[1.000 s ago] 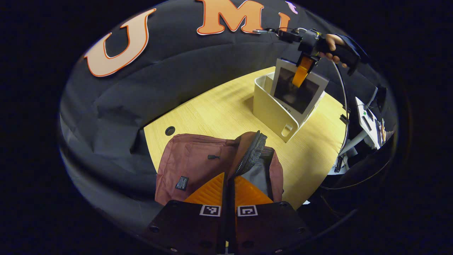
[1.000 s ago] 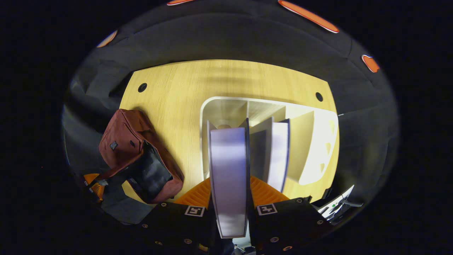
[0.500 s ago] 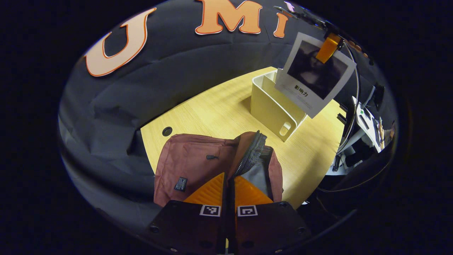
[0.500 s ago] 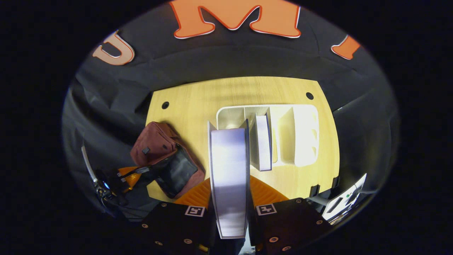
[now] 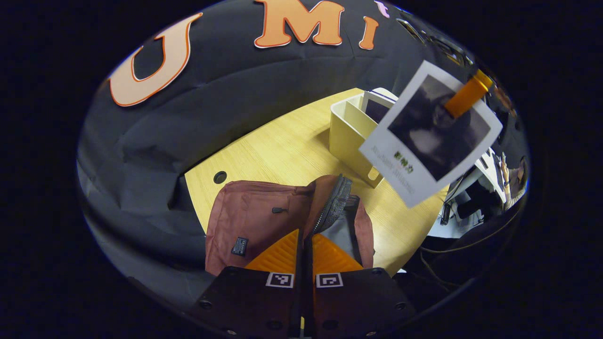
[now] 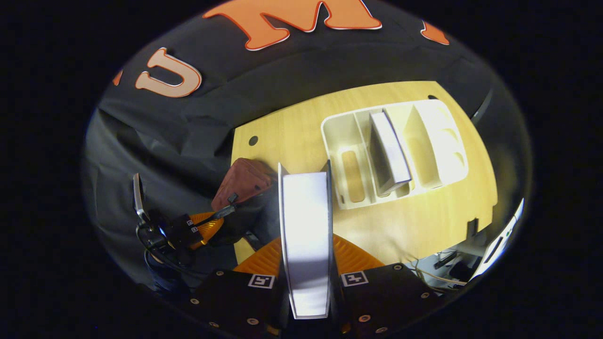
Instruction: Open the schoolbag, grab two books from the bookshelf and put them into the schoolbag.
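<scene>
Right gripper [image 6: 306,278] fingers clamp book [image 6: 305,235]; left gripper [image 5: 304,256] fingers pinch schoolbag [image 5: 264,221] flap. Best lower book edge-first between flap and bag's back wall.

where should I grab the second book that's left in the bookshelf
Grip the second book by its exposed top edge, coming straight down from above. It stands on edge in the bookshelf, dividers flanking its covers, so only that edge is free.
</scene>
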Motion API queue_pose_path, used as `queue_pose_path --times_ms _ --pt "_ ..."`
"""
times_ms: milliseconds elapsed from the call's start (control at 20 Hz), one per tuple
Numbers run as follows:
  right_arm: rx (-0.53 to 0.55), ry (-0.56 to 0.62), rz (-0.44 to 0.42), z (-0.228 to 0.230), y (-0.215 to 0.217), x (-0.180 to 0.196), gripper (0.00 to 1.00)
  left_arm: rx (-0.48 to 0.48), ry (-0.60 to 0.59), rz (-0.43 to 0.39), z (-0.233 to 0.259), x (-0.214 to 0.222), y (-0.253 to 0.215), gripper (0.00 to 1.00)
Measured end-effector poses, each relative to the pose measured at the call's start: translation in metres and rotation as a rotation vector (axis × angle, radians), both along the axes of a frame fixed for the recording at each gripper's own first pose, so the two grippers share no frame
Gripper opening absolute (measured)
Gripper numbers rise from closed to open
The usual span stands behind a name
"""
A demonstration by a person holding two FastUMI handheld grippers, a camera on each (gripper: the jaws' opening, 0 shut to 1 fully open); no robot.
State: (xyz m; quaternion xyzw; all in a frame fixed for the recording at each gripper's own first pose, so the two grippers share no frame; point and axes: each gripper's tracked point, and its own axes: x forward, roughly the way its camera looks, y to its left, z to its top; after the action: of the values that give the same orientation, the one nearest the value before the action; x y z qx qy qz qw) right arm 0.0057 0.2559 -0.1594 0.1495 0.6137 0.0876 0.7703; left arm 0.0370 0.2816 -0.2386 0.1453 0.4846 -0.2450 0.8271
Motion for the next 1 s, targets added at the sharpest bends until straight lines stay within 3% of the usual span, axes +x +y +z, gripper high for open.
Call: queue_pose_path --times_ms 550,1000 --pt "0.282 0.015 -0.104 -0.110 0.110 -0.010 0.36 -0.040 0.012 0.063 0.006 -0.002 -0.012 0.03" --pt "0.444 -0.011 -0.172 -0.168 0.160 -0.008 0.36 -0.087 0.014 0.061 0.018 -0.013 -0.028 0.03"
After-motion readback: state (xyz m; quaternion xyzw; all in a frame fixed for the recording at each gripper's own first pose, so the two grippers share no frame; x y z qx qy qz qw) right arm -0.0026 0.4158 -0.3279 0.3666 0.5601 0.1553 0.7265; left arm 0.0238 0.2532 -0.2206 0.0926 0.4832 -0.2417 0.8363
